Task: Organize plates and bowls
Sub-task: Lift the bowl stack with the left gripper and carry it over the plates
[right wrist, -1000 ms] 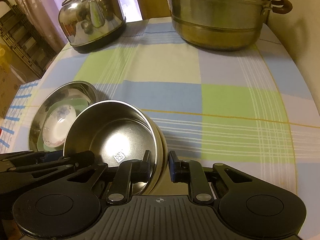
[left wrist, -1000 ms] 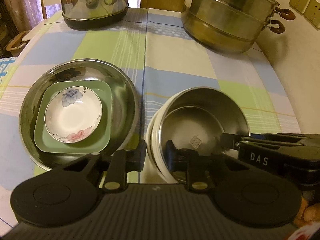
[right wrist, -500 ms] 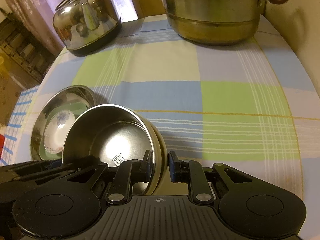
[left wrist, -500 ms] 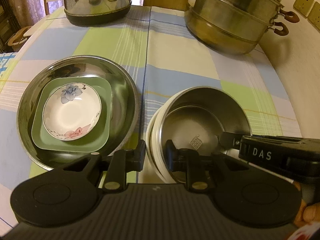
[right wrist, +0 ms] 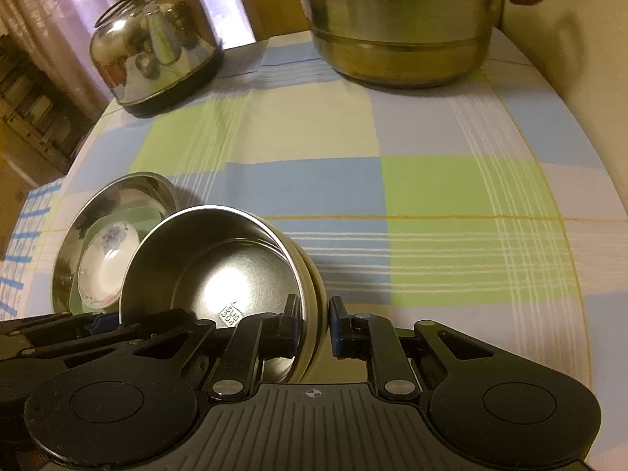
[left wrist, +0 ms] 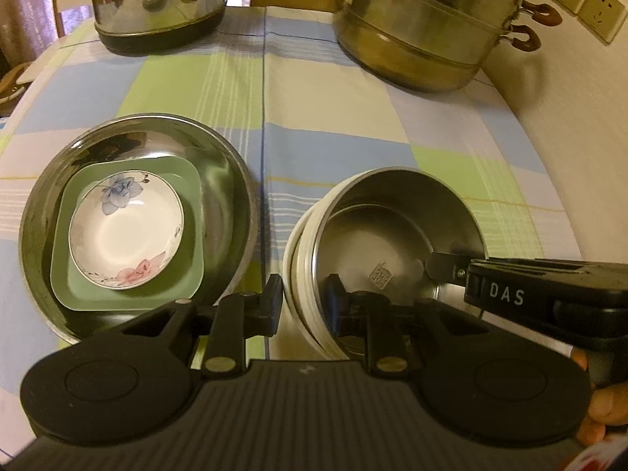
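Observation:
A steel bowl (left wrist: 396, 235) sits nested inside white bowls (left wrist: 300, 271) on the checked tablecloth. My left gripper (left wrist: 304, 306) is shut on the near left rim of this stack, one finger inside and one outside. My right gripper (right wrist: 312, 324) is shut on the stack's right rim (right wrist: 310, 298); its fingers (left wrist: 443, 265) reach in from the right in the left wrist view. To the left, a large steel plate (left wrist: 231, 180) holds a green square plate (left wrist: 188, 274) with a white flowered dish (left wrist: 125, 231) on it. The steel plate also shows in the right wrist view (right wrist: 129, 196).
A steel kettle (left wrist: 157, 4) stands at the back left and a large stacked steamer pot (left wrist: 428, 27) at the back right. A wall with sockets (left wrist: 585, 4) borders the table's right side. Checked cloth (right wrist: 431, 196) lies beyond the bowls.
Both grippers keep their hold on the bowl stack. The views have shifted slightly, with the stack tilting a little and the right camera sitting lower and nearer.

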The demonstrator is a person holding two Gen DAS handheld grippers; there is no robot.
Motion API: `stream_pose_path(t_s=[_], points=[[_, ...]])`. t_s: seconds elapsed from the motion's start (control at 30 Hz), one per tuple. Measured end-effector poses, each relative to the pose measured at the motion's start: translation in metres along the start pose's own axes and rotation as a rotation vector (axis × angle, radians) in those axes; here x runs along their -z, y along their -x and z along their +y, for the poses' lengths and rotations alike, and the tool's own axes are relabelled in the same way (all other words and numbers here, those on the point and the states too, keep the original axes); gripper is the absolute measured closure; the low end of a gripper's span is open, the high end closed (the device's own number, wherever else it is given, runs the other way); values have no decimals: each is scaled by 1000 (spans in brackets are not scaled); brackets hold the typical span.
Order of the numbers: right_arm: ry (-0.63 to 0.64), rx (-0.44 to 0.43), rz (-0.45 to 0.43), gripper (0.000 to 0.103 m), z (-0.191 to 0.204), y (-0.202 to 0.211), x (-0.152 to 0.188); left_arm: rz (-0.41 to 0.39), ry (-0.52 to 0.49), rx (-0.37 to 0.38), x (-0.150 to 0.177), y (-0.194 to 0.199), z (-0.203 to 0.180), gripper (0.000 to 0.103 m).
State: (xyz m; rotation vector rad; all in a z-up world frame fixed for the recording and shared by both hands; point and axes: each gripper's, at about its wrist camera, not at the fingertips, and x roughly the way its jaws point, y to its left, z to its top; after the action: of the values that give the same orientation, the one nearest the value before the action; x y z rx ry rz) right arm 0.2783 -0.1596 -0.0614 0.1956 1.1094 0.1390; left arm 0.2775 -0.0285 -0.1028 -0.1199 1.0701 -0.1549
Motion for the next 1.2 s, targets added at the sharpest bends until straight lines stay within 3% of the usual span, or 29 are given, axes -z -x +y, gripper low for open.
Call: stream_pose_path(t_s=[0.3,0.6,1.2], points=[[-67,33,5,88,4,10,8,8,-49,44,0,8,4,82],[-76,47,-30,88,21,26,1,-33,-56,69,-10,27,16,82],[40,-40,-37,88,117,8,-37,-105,36,-32,-36,66,104,82]])
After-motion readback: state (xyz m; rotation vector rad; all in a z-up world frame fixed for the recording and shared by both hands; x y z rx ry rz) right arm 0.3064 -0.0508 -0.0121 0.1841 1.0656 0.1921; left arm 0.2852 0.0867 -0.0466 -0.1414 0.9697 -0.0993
